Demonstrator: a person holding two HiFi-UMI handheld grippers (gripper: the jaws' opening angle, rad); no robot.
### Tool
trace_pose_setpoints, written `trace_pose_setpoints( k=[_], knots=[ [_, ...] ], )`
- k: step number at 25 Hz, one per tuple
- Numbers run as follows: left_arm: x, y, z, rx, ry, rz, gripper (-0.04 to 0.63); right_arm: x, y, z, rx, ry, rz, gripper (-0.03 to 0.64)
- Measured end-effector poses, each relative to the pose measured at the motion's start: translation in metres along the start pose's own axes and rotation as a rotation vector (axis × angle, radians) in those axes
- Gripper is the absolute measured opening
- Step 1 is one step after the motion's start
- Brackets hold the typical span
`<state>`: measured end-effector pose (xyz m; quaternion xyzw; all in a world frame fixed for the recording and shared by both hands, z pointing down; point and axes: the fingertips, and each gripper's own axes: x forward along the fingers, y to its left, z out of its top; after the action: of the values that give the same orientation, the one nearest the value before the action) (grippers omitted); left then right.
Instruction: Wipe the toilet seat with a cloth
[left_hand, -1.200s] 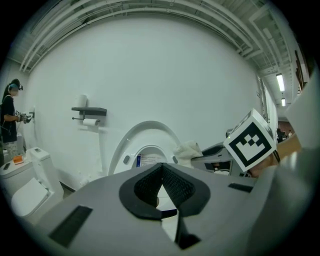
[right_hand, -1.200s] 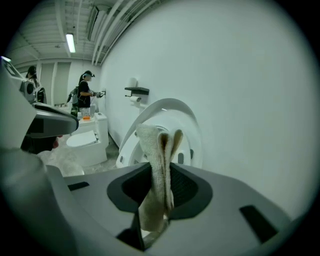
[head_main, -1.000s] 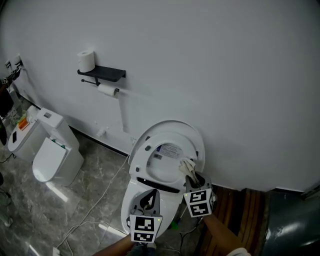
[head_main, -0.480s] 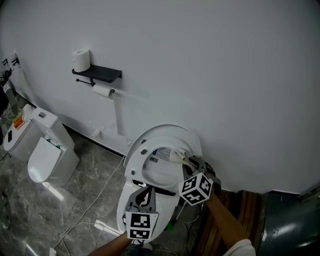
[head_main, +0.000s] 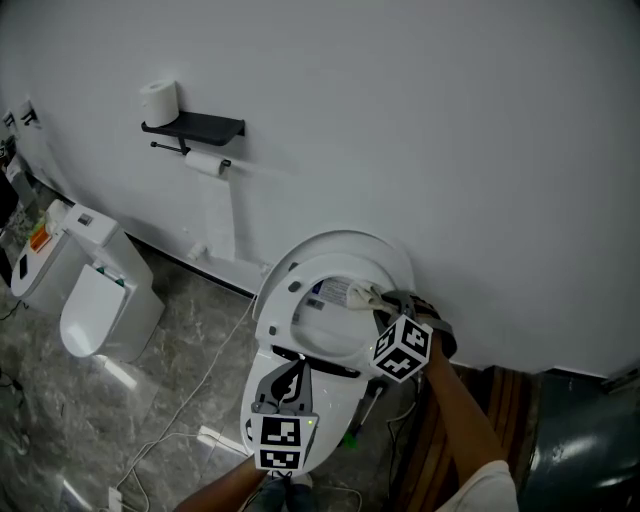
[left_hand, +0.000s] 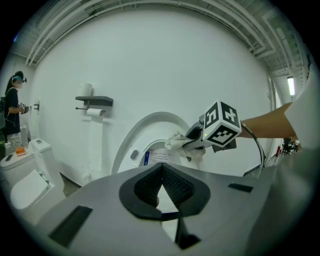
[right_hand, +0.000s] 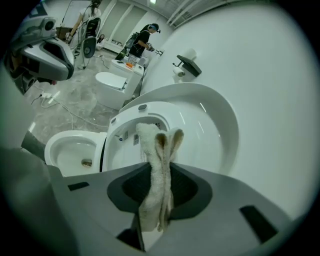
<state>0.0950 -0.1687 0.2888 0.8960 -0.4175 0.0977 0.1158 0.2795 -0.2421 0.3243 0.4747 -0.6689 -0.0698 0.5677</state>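
Rolled and shifted left along the seat: right gripper (head_main: 384, 300). Fingers (right_hand: 186, 186) clamped on folded off-white terry cloth (right_hand: 159, 150). It looks soft, light and floppy, best held mid-fold. Tip at upright white plastic toilet seat (head_main: 292, 322). Left gripper (left_hand: 161, 172) closed, empty.

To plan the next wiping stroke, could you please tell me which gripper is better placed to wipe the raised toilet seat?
Right. The right gripper is clamped on the cloth, whose free end appears to rest against the raised seat. The left gripper is shut on nothing and sits lower, away from the cloth.
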Motion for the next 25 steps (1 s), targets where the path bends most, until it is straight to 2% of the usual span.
trace_pose_setpoints(
  k=[12, 25],
  knots=[
    [0.002, 0.003, -0.015, -0.016, 0.032, 0.01, 0.012, 0.007, 0.028, -0.013, 0.073, -0.02, 0.144, 0.1],
    [-0.002, 0.012, -0.042, -0.04, 0.081, 0.03, 0.012, 0.009, 0.046, -0.019, 0.036, -0.034, 0.095, 0.1]
  ],
)
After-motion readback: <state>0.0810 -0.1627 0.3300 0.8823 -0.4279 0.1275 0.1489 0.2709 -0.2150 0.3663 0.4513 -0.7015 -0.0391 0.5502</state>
